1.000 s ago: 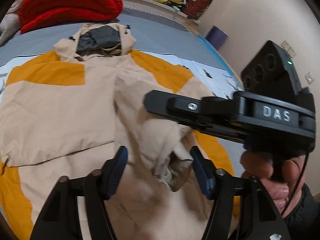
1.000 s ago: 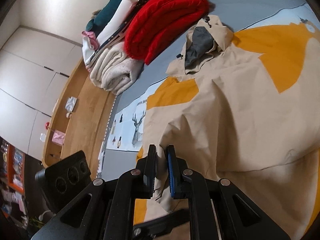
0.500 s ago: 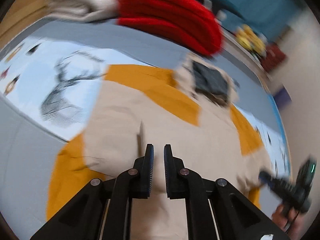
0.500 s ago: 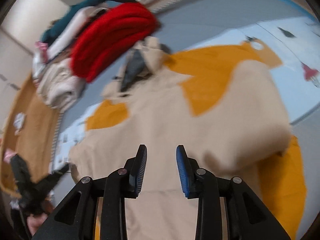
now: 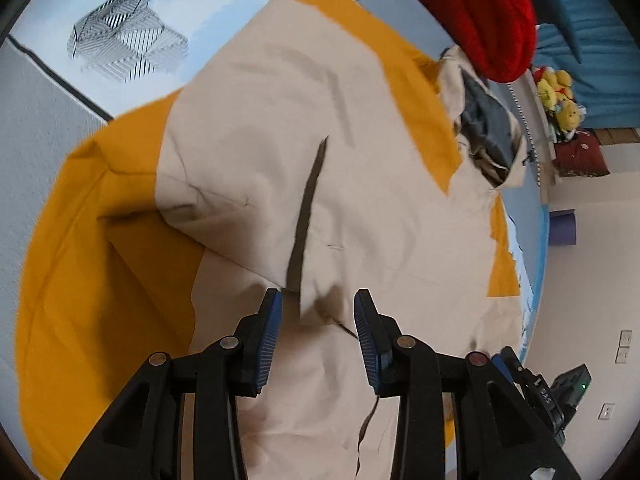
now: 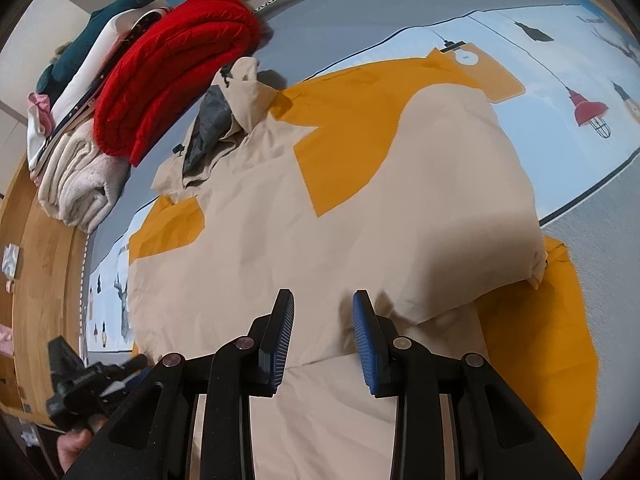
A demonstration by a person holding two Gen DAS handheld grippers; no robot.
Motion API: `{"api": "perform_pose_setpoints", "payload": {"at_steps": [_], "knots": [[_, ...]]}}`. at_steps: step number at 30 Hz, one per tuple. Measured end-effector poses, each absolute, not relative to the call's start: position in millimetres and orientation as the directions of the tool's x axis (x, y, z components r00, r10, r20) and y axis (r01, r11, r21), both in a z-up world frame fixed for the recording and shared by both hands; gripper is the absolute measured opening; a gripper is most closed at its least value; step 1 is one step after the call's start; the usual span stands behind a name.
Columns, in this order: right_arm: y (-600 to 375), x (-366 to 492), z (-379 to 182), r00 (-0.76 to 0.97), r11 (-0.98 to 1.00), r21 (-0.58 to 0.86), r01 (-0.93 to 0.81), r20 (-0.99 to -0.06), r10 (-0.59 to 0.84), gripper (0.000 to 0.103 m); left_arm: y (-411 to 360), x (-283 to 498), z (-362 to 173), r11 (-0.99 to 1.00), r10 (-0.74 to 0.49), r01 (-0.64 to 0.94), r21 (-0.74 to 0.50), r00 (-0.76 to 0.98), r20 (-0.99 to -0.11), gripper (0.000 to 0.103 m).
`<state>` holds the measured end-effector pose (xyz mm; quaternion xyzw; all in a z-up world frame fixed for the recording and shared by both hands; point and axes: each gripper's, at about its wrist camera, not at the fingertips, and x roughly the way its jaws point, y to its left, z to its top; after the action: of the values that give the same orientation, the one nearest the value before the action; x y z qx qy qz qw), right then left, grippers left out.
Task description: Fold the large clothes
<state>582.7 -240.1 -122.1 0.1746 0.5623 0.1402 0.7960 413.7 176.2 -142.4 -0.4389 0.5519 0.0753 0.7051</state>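
With both sleeves folded onto the jacket (image 6: 360, 216), our left tongs (image 5: 316, 326) opening and right tongs (image 6: 322, 326) part-open, both empty, we next grip the hem.

Two close downward views, shared jacket (image 5: 360, 200)

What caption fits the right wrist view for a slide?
Right gripper, jaws apart and empty, hovers above a beige-and-orange hooded jacket spread on the bed, sleeves folded in.
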Motion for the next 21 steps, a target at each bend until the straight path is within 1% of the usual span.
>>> {"api": "perform_pose_setpoints", "payload": {"at_steps": [5,7,8,9,10,11,12,14,17,19,21], "knots": [[-247,585,-124,0.329,0.898,0.439,-0.002,-0.848,0.415,0.032,171,417,-150,0.618,-0.371,-0.588,-0.521,0.367,-0.853,0.032],[-251,587,-123,0.337,0.897,0.441,0.007,-0.846,0.413,0.032,169,417,-155,0.612,-0.378,-0.593,-0.524,0.363,-0.852,0.030],[-253,587,-122,0.342,0.897,0.442,0.010,-0.844,0.412,0.032,169,417,-157,0.608,-0.383,-0.592,-0.529,0.365,-0.848,0.022],[-254,588,-121,0.348,0.897,0.442,0.011,-0.843,0.411,0.032,167,418,-157,0.609,-0.392,-0.585,-0.537,0.367,-0.844,0.012],[-256,588,-120,0.353,0.896,0.444,0.012,-0.840,0.412,0.032,166,419,-157,0.615,-0.385,-0.582,-0.532,0.368,-0.847,0.010],[-257,588,-119,0.355,0.895,0.445,0.013,-0.839,0.412,0.032,167,419,-153,0.622,-0.372,-0.578,-0.529,0.376,-0.849,0.006],[-258,589,-119,0.357,0.895,0.446,0.016,-0.838,0.411,0.032,168,419,-145,0.631,-0.354,-0.565,-0.532,0.400,-0.845,0.004],[-260,589,-118,0.360,0.893,0.449,0.022,-0.837,0.412,0.032,171,420,-130,0.650,-0.317,-0.544,-0.530,0.439,-0.840,0.004],[-261,589,-120,0.356,0.890,0.454,0.033,-0.838,0.414,0.032,184,416,-100,0.691,-0.194,-0.537,-0.484,0.508,-0.839,0.003],[-263,590,-123,0.347,0.886,0.462,0.043,-0.839,0.420,0.032,196,410,-95,0.687,-0.126,-0.574,-0.447,0.511,-0.850,0.003],[-266,591,-127,0.338,0.884,0.463,0.064,-0.843,0.417,0.032,209,404,-99,0.653,-0.103,-0.624,-0.430,0.490,-0.866,0.004]]}}
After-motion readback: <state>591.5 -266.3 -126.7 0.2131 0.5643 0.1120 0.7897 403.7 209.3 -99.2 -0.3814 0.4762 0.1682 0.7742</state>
